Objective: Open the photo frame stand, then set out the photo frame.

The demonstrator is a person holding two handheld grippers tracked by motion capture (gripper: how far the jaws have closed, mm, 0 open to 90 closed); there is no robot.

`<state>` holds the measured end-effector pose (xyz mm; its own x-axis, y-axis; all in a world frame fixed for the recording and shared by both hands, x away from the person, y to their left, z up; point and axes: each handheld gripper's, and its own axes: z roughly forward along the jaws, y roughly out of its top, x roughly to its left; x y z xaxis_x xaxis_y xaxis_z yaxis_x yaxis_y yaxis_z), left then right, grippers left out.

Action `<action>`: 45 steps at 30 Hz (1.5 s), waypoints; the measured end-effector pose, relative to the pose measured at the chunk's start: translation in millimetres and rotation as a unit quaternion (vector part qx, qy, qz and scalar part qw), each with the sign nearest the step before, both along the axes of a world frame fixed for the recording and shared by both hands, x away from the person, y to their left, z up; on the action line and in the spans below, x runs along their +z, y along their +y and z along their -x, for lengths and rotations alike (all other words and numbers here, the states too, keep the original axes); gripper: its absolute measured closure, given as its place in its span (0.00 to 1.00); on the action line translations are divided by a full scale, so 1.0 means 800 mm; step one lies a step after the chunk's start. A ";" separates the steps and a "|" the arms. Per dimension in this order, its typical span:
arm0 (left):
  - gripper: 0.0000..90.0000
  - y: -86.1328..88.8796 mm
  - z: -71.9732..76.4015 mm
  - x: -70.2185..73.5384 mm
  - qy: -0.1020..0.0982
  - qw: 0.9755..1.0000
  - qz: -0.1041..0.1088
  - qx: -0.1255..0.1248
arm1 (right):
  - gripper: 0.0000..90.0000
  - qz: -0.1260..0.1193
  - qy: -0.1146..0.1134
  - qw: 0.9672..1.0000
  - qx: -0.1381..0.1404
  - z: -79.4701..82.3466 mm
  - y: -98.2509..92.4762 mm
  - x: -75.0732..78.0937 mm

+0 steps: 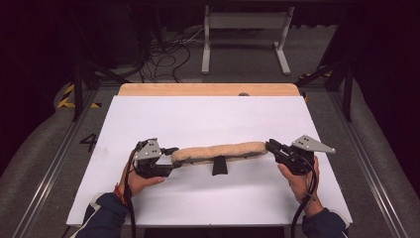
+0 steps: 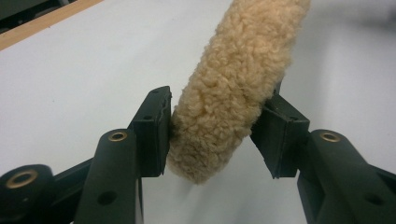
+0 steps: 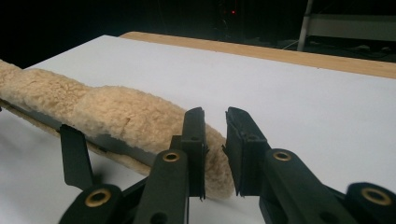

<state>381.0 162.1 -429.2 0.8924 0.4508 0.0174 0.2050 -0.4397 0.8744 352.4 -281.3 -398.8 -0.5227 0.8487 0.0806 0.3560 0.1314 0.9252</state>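
A long tan fleece pad (image 1: 218, 151) stretches left to right across the white table top (image 1: 198, 119) between my two grippers. A short black strap (image 1: 219, 166) hangs from its middle down to the table. My left gripper (image 1: 174, 157) is shut on the pad's left end. In the left gripper view the fleece pad (image 2: 233, 93) fills the space between both jaws of the left gripper (image 2: 219, 116). My right gripper (image 1: 270, 147) meets the pad's right end. In the right gripper view the right gripper (image 3: 214, 114) has its jaws nearly together, with the tip of the fleece pad (image 3: 116, 116) between their lower parts, and the black strap (image 3: 74, 158) hangs at left.
A wooden strip (image 1: 208, 89) borders the table's far edge. Beyond it on the floor stand a white metal frame (image 1: 245, 29) and a tangle of cables (image 1: 163, 59). Bare white surface lies ahead of the pad and toward the near edge.
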 end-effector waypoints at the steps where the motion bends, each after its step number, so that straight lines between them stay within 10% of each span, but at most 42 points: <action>1: 0.56 0.000 0.000 0.000 0.001 1.000 0.000 0.000 | 0.86 -0.002 0.001 1.000 0.002 0.000 -0.001 0.000; 45: 0.63 -0.002 0.017 0.003 0.000 1.000 -0.007 -0.022 | 0.79 0.015 0.055 0.998 -0.009 -0.001 -0.002 -0.004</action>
